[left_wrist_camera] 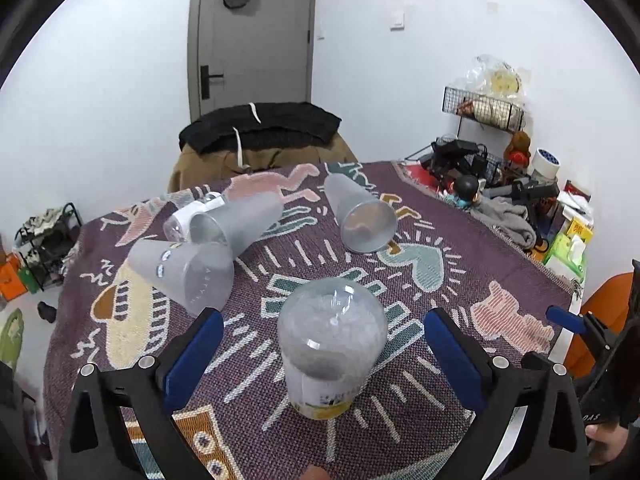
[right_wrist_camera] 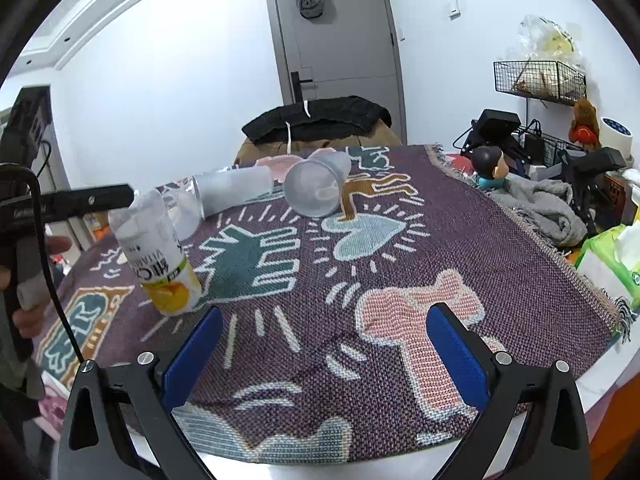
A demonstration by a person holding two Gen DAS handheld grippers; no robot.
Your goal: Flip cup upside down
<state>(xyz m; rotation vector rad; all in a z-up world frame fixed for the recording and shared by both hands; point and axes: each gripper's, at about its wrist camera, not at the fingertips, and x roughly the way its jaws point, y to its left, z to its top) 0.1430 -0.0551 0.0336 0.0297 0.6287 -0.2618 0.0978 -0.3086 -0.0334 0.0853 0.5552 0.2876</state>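
The left gripper [left_wrist_camera: 324,334] sits nearest the lens, its blue-padded jaws spread wide on either side of a clear labelled cup [left_wrist_camera: 330,344] that stands inverted, base up and mouth down, on the patterned blanket [left_wrist_camera: 460,264]; neither pad touches it. Only the left wrist view shows a frosted cup with small printed marks [left_wrist_camera: 184,270] lying on its side at left, just beside another frosted cup [left_wrist_camera: 236,220] and a clear bottle with a white band [left_wrist_camera: 186,218]. A third frosted cup [left_wrist_camera: 358,212] lies tipped, mouth toward the camera, well apart from the others. The right wrist view alone shows the yellow fruit print on the inverted cup's label [right_wrist_camera: 158,252] and the left tool's black body beside it. The right gripper [right_wrist_camera: 324,344] is likewise spread wide over bare blanket, holding and touching nothing.
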